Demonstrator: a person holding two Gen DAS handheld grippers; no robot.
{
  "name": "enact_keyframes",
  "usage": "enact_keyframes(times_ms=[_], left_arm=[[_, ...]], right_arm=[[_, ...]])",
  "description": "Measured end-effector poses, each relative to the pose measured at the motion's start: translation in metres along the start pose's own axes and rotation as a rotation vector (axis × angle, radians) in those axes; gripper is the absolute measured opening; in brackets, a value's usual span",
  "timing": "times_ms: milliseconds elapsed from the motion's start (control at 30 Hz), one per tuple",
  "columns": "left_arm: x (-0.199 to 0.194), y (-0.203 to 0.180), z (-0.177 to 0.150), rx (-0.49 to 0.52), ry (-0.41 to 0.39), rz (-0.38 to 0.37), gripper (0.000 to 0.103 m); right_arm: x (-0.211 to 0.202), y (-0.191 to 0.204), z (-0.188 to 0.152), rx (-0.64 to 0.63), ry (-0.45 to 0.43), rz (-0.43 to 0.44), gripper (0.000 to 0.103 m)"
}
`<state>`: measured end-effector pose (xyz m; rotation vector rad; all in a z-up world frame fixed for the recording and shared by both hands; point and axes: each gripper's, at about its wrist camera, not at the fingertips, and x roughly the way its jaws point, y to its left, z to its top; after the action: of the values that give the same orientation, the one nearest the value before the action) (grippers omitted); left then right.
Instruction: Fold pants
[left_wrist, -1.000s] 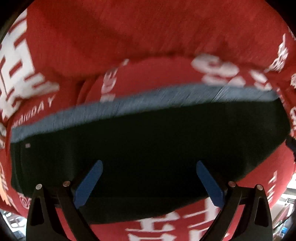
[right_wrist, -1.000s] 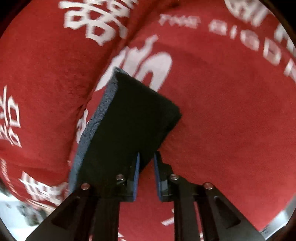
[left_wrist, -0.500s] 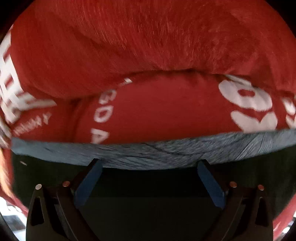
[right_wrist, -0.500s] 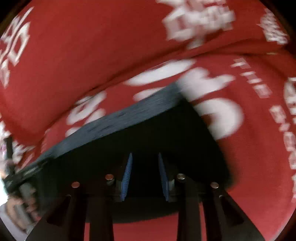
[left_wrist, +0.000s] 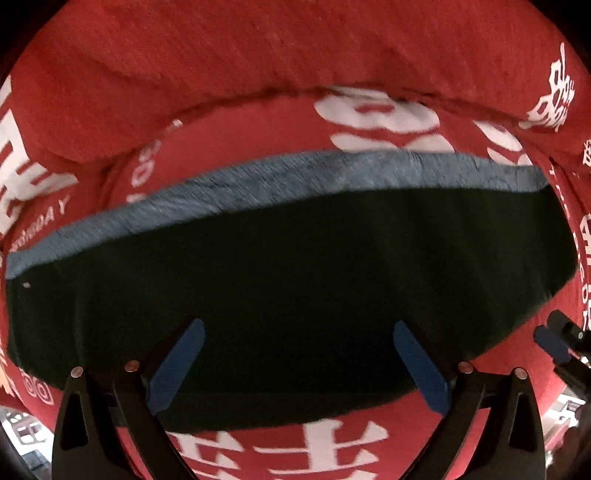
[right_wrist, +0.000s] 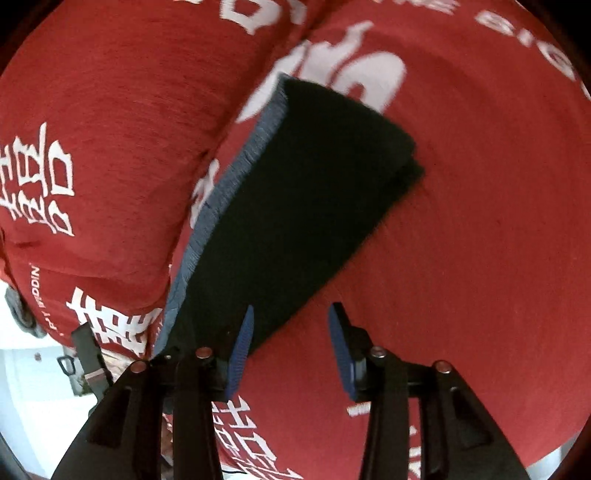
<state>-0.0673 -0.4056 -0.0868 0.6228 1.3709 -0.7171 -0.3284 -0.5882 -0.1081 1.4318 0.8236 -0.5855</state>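
The dark pants (left_wrist: 295, 266) lie folded into a flat rectangle with a blue-grey ribbed edge (left_wrist: 280, 177) along the far side. They rest on a red cover with white lettering (left_wrist: 258, 55). My left gripper (left_wrist: 295, 354) is open wide, its blue pads over the near part of the pants. In the right wrist view the folded pants (right_wrist: 306, 206) stretch away to the upper left. My right gripper (right_wrist: 291, 336) is open and empty at the pants' near corner, its left pad (right_wrist: 240, 350) at the fabric edge. The right gripper's fingertip (left_wrist: 554, 341) shows at the right of the left wrist view.
The red cover (right_wrist: 480, 221) wraps a cushion-like surface with a raised bolster (right_wrist: 110, 129) behind the pants. A pale floor and some clutter (right_wrist: 44, 387) show past the cover's edge at lower left.
My right gripper has opened wider and pulled back to the pants' near corner. My left gripper, still open, has drawn back, so more of the folded pants shows.
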Motion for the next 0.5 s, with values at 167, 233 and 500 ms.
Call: enact_keyframes(times_ms=[167, 233, 500], left_arm=[[0.002, -0.001, -0.008, 0.009, 0.036, -0.008, 0.103], [0.0, -0.002, -0.011, 0.007, 0.043, -0.014, 0.103], [0.0, 0.0, -0.014, 0.017, 0.054, -0.013, 0.103]], right_arm=[[0.004, -0.002, -0.002, 0.004, 0.014, -0.007, 0.046], [0.002, -0.005, 0.0, 0.009, 0.018, -0.012, 0.047], [0.002, -0.003, -0.003, 0.018, 0.012, -0.025, 0.057]])
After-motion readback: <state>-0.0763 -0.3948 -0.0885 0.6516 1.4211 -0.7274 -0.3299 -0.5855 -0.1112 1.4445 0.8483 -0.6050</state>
